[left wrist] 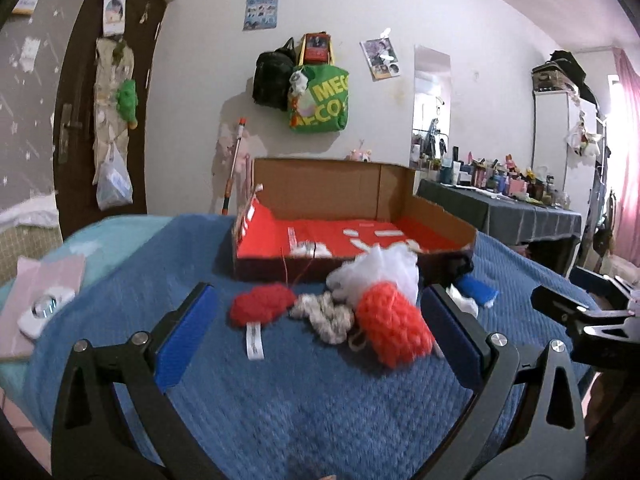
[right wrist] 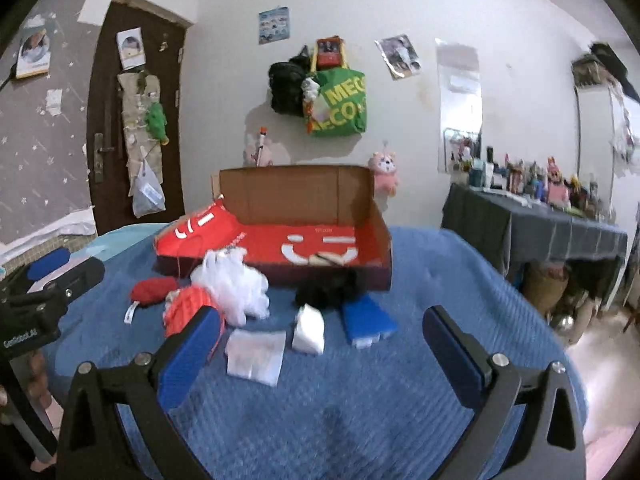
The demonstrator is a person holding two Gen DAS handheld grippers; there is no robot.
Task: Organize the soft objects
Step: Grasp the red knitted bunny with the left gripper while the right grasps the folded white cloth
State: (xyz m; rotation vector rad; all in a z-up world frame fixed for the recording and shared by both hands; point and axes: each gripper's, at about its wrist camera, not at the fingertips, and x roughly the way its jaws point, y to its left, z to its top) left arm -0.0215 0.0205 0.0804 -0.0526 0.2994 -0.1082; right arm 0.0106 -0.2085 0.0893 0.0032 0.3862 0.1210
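Note:
An open cardboard box with a red inside lies on the blue quilt. In front of it lie a dark red knit piece, a beige yarn bundle, an orange knit piece and a white mesh pouf. The right wrist view also shows a black fluffy item, a blue sponge, a white sponge and a white cloth. My left gripper is open and empty just before the pile. My right gripper is open and empty over the cloth area.
The blue quilt covers the bed. A pink pad with a white device lies at the left edge. A dark table full of bottles stands at the right. Bags hang on the far wall, beside a brown door.

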